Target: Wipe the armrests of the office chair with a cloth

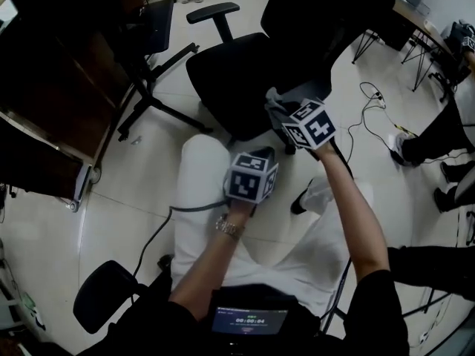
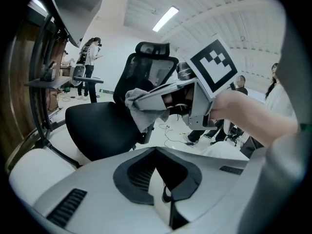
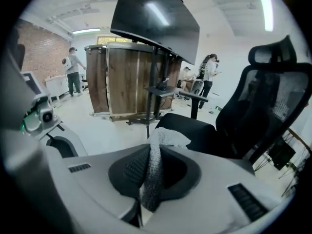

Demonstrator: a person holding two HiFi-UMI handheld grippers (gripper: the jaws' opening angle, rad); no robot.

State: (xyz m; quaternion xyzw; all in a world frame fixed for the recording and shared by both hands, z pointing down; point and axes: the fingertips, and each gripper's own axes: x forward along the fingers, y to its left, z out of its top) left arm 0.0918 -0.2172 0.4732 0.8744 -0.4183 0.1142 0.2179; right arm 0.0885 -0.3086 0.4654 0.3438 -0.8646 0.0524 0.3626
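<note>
The black office chair (image 1: 230,73) stands in front of me, with its far armrest (image 1: 214,11) in plain sight. My right gripper (image 1: 282,113) is shut on a grey cloth (image 1: 274,101) over the chair's near side, by the seat edge. The near armrest is mostly hidden under it. In the right gripper view the cloth (image 3: 158,145) is pinched between the jaws, and the seat (image 3: 187,126) lies just beyond. The left gripper view shows the right gripper (image 2: 144,99), the cloth (image 2: 139,108) and the seat (image 2: 97,126). My left gripper (image 1: 256,162) hovers over my lap, shut and holding nothing (image 2: 163,199).
A wooden desk (image 1: 44,87) with a metal foot stands at the left, and a monitor (image 3: 156,18) hangs overhead. Cables (image 1: 371,110) trail over the floor at the right, near other people's legs (image 1: 438,139). A second chair (image 1: 104,295) is at the lower left.
</note>
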